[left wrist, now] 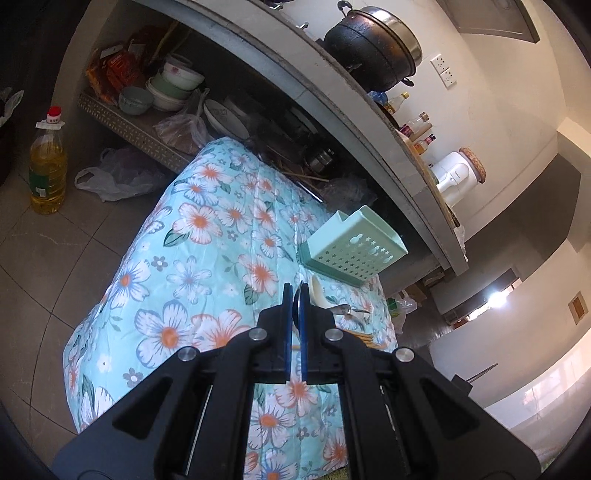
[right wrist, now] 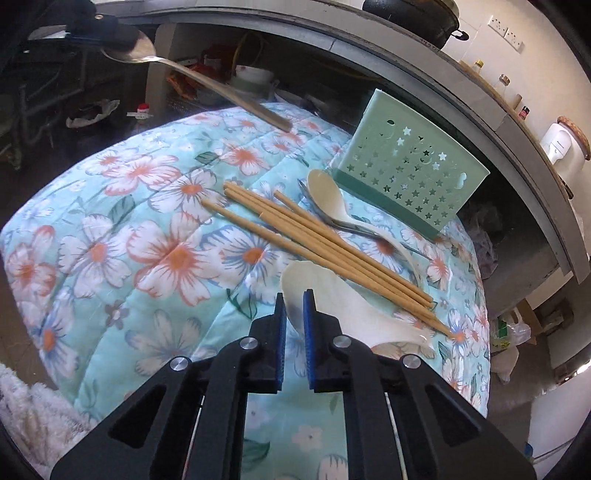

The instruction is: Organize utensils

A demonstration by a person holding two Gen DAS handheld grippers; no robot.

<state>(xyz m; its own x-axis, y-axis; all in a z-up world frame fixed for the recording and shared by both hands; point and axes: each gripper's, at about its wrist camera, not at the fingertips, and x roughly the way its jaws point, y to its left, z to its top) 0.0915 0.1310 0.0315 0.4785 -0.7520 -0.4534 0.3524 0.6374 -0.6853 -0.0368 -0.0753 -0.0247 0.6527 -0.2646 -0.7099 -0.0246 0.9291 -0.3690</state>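
My left gripper [left wrist: 294, 295] is shut on the bowl of a metal spoon [left wrist: 295, 309]. From the right wrist view it hangs at the top left [right wrist: 107, 35], the spoon's handle [right wrist: 207, 83] slanting down over the cloth. My right gripper [right wrist: 293, 299] is shut on the bowl rim of a white spoon [right wrist: 332, 291] lying on the floral cloth [right wrist: 129, 221]. Several wooden chopsticks [right wrist: 332, 243] lie beside it. Beyond them are a second white spoon [right wrist: 325, 195] and another metal spoon [right wrist: 354, 229]. A green perforated utensil holder [right wrist: 410, 173] [left wrist: 354, 251] stands at the far edge.
Behind the cloth-covered surface [left wrist: 207, 236] runs a counter with a black pot [left wrist: 373, 48]; a low shelf of bowls [left wrist: 173, 85] sits under it. An oil bottle [left wrist: 48, 166] and a plastic bag [left wrist: 110, 177] stand on the tiled floor. White fluffy fabric [right wrist: 29, 410] lies at the near left.
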